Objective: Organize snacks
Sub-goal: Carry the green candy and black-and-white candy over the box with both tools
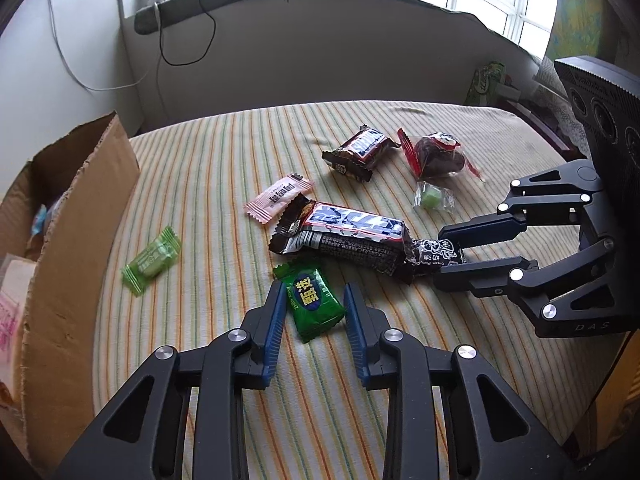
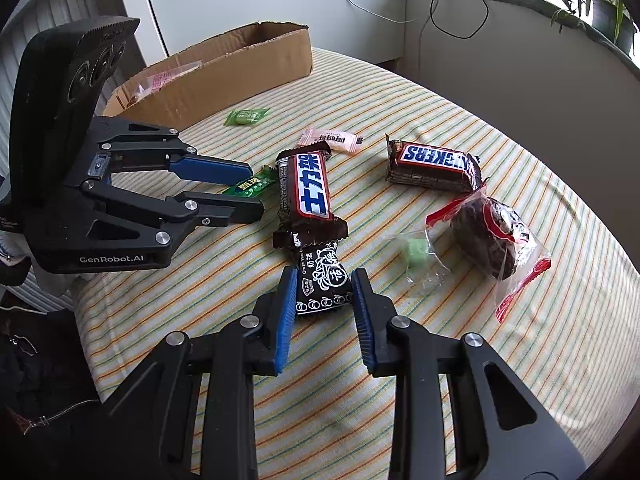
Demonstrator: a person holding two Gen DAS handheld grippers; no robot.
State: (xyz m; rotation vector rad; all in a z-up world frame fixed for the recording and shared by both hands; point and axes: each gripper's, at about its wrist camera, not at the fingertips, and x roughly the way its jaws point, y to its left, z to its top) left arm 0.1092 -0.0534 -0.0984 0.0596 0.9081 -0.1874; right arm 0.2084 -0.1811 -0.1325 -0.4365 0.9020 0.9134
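Observation:
Snacks lie on a striped tablecloth. My left gripper is open, its fingers on either side of a dark green candy, which also shows in the right wrist view. My right gripper is open around a small black-and-white candy, also seen in the left wrist view. A long Snickers bar lies between the two candies. A cardboard box with some packets inside stands at the left.
Also on the cloth: a light green candy, a pink candy, a second Snickers, a dark cake in a red-edged clear wrapper and a small clear-wrapped green sweet. A padded wall and window ledge lie behind.

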